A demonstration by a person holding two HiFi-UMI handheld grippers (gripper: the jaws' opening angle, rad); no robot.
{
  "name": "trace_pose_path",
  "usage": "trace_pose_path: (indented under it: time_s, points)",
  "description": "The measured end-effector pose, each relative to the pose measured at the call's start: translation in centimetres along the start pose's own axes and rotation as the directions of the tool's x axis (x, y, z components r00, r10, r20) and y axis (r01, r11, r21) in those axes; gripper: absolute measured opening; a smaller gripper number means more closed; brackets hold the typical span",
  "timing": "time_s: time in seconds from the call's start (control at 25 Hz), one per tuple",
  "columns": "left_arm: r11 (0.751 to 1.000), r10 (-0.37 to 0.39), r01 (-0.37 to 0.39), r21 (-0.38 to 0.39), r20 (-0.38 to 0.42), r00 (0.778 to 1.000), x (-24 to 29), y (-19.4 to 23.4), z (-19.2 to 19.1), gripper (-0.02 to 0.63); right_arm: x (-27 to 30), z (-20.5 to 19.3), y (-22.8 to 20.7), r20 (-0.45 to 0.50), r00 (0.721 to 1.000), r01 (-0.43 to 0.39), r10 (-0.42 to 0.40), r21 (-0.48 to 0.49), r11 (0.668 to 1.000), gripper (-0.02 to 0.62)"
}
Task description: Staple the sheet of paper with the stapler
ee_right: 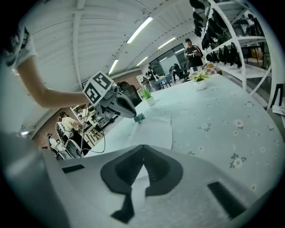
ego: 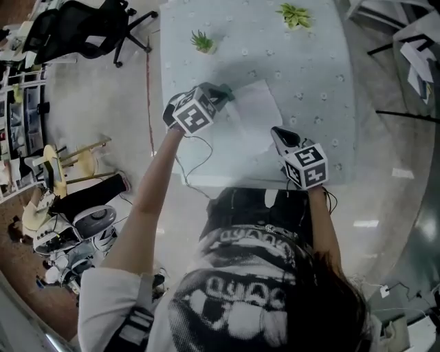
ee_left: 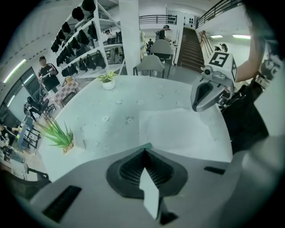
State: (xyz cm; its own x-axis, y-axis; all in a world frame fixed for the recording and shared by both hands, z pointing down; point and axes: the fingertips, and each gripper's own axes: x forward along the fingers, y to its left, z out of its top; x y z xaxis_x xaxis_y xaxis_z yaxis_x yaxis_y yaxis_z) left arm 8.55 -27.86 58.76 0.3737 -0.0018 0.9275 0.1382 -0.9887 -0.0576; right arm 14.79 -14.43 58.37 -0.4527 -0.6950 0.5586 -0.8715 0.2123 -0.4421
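A white sheet of paper [ego: 251, 117] lies flat on the flowered table [ego: 316, 75]. My left gripper [ego: 223, 93] hovers over the sheet's far left corner, pointing steeply down. It is shut on a small teal stapler [ee_right: 139, 118], whose pale body shows between the jaws in the left gripper view [ee_left: 149, 196]. My right gripper [ego: 276, 132] is at the sheet's near right edge, shut on the paper [ee_right: 156, 129]. A white strip of the sheet shows in the slot behind its closed tips. Each gripper also appears in the other's view: the right gripper [ee_left: 199, 103] and the left gripper [ee_right: 132, 113].
Two small potted plants [ego: 202, 41] [ego: 295, 14] stand at the table's far side. The table's near edge [ego: 261, 183] is just in front of the person. An office chair [ego: 82, 27] and stacked gear [ego: 75, 227] are on the floor to the left.
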Motion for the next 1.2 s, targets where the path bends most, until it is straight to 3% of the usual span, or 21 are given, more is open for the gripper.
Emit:
trace_pose_path:
  time_s: [0.6,0.88,1.04,1.2]
  points:
    - [0.994,-0.079,0.090,0.067,-0.150,0.986,0.6,-0.6,0.4,0.003,-0.1,-1.1,1.5,0.003,0.998,-0.055,0.055,-0.015,0.998,0.006]
    - [0.969,-0.082,0.143,0.200,-0.283,0.956,1.2,-1.4,0.8,0.003,-0.1,-0.9,0.8,0.036,0.998,-0.053,0.052,0.013,0.999,0.006]
    - [0.967,-0.134,0.195,0.163,-0.324,0.937,1.3,-1.3,0.7,0.003,0.4,-0.4,0.8,0.053,0.997,-0.052,0.052,0.014,0.999,0.005]
    - [0.970,-0.139,0.198,0.142,-0.344,0.929,1.2,-1.1,0.6,0.003,0.6,-0.3,0.9,0.046,0.998,-0.052,0.052,-0.004,0.999,0.005]
